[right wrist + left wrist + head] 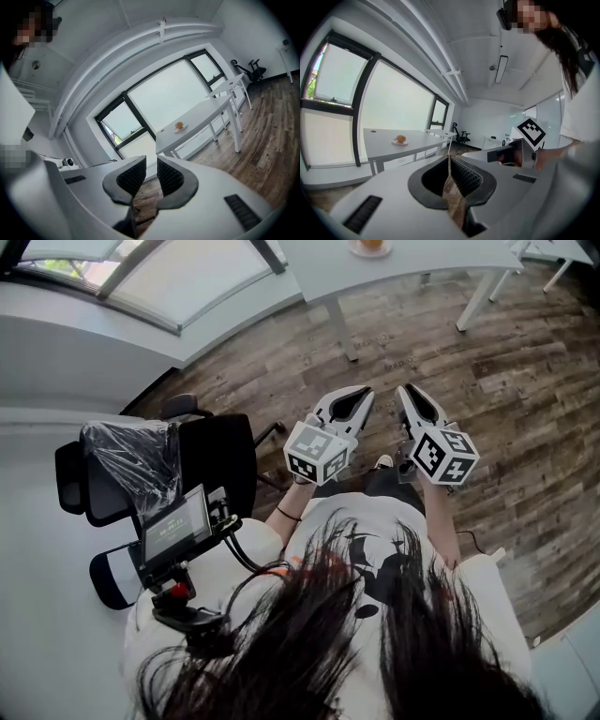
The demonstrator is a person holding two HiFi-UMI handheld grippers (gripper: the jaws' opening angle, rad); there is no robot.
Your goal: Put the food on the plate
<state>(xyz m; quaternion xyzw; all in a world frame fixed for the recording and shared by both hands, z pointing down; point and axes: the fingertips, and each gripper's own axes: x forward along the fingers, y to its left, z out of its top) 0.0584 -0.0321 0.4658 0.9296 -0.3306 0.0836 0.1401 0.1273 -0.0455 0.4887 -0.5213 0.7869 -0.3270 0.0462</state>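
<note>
Approach step, I judge: the left hand-held gripper (449,158) and right hand-held gripper (151,162) are both closed, empty. The orange food (400,138) already sits on a plate (406,142) on the far surface (377,135), well apart; next, walking closer

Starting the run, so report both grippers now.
Left gripper: closed, holding nothing.
Right gripper: closed, holding nothing.

Distant food (179,125) — too small for identification
</note>
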